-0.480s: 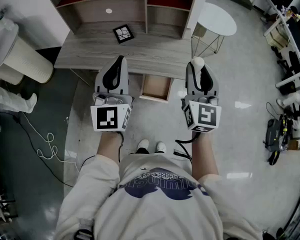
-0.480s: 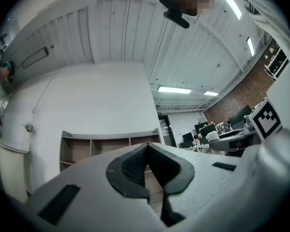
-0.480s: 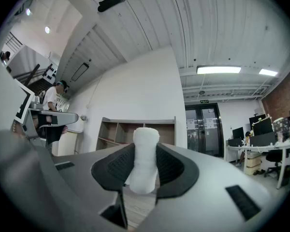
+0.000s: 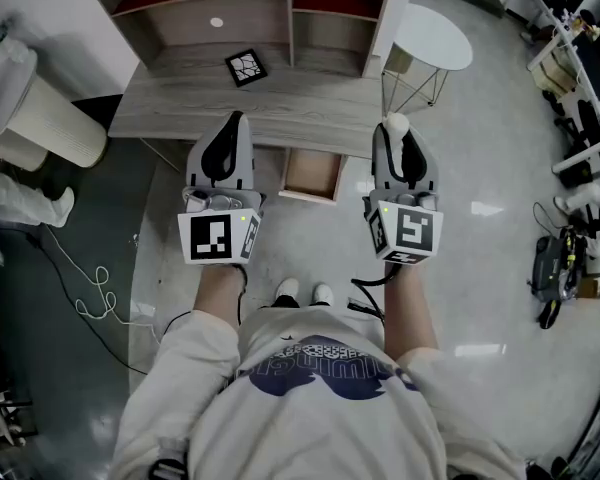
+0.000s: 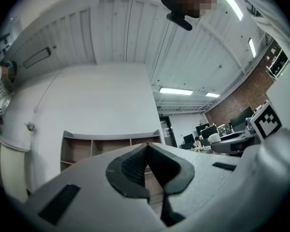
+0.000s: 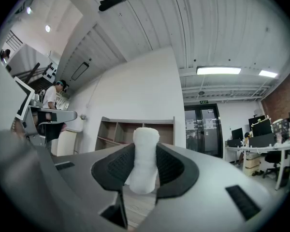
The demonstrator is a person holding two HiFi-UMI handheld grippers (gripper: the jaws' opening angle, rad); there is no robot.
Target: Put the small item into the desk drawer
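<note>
1. Compared against the head view from half a second back: found the left gripper [image 4: 238,118] and its marker cube [image 4: 218,238] nudged slightly leftward. Found the right gripper [image 4: 396,126], the desk drawer [image 4: 311,173] and the desk [image 4: 180,113] unchanged.
2. Read the left gripper's jaws in its own view as pressed together, pad against pad, with nothing between them.
3. Read the right gripper as clenched on the small item [image 6: 144,161]: white, soft-looking, roll-shaped, upright between the dark ribbed pads [image 6: 116,166], top end poking out past the tips.
4. Picked out the same item in the head view as a white knob at the very tip of the right gripper.
5. Placed the drawer, pulled open, to the left of the right gripper and lower than it, in the gap between the two grippers.
6. Saw both grippers side by side, well apart, tips reaching the desk's front edge as seen from above.
7. Logged a black-and-white patterned tile [image 4: 247,67] on the desktop just ahead of the left gripper's tips, with a shelf unit [image 4: 240,13] beyond it.
8. Logged a round white side table [image 4: 435,38] ahead and to the right of the right gripper.
</note>
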